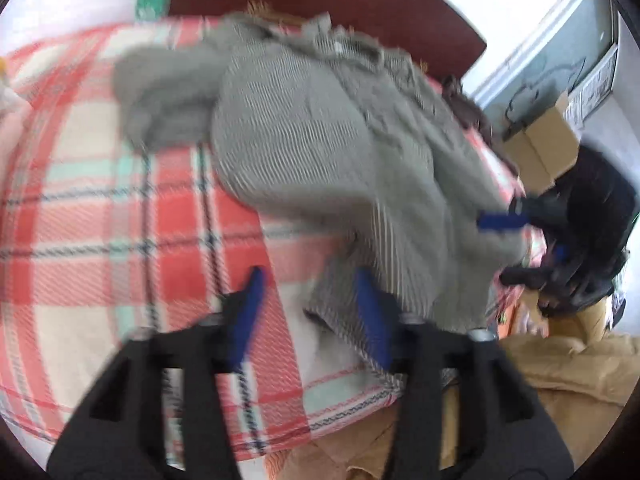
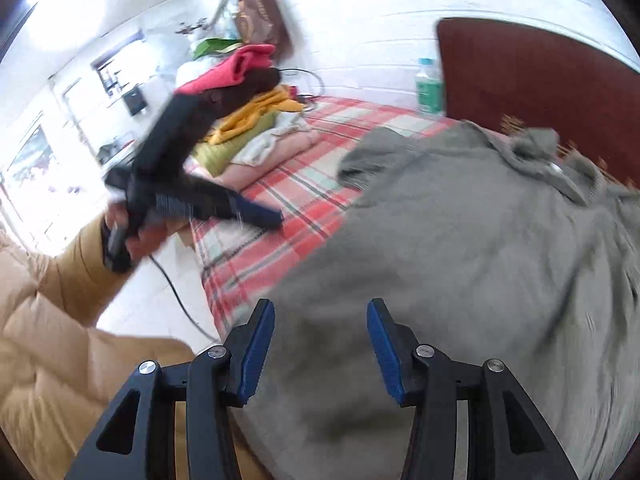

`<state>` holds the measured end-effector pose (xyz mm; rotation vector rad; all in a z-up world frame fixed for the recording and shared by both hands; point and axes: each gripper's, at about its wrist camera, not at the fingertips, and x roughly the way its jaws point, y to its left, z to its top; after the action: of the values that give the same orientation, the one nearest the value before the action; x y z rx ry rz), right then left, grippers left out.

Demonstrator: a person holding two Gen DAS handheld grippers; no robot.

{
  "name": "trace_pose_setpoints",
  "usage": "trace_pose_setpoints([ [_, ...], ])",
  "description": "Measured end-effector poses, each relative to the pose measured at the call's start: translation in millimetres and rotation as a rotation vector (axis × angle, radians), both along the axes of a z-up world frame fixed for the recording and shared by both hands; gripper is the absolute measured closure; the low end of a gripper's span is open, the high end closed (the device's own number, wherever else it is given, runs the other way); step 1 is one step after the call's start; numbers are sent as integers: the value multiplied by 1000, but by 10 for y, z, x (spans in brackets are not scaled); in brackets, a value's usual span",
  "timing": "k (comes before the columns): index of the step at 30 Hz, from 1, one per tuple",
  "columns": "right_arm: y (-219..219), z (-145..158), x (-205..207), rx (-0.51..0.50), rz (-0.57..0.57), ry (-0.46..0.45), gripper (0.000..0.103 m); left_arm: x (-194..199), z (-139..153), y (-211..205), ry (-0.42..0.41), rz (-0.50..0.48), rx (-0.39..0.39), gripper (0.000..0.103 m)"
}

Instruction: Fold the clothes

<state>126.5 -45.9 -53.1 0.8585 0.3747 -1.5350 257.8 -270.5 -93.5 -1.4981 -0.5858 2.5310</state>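
- grey hooded sweater (image 1: 320, 128) lies spread on the bed, over the red plaid blanket (image 1: 100, 220); hood end toward the dark red headboard (image 2: 532, 68), hem end hanging toward the near edge of the bed.
- left hand-held gripper (image 1: 310, 312): blue pads apart, released; the sweater's lower corner sits just by its right pad, but blur hides whether they touch.
- from the right wrist view the left hand-held gripper (image 2: 276, 216) is up in the air over the blanket, beside the sweater, held in a hand (image 2: 140, 232) with a tan quilted sleeve (image 2: 52, 320).
- right hand-held gripper (image 2: 320, 340): jaws wide, released, nothing between them; grey fabric fills the view under and beyond it.
- far end of the bed: a pile of folded clothes (image 2: 248, 104), red, brown, yellow, green.
- green-labelled bottle (image 2: 430, 84) next to the headboard.
- cardboard box (image 1: 544, 148) beyond the bed's right side.
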Motion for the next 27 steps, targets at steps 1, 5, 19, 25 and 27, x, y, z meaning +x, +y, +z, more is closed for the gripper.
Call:
trace_pose_setpoints([
  [1,-112,11,10,-4,19,7,54,-28,-126,83,-24,-9,-1,44],
  [5,-564,57,-172,34,26,1,54,6,-271,272,-5,-7,-55,63],
  [19,-1768,-534,-289,240,175,-27,96,869,469,-27,242,85,127,97],
  [25,-1822,-327,-369,-2,166,-306,93,1018,328,-126,182,63,-2,79],
  [27,-1850,-467,-285,91,158,-262,73,960,177,-190,62,135,-147,49],
])
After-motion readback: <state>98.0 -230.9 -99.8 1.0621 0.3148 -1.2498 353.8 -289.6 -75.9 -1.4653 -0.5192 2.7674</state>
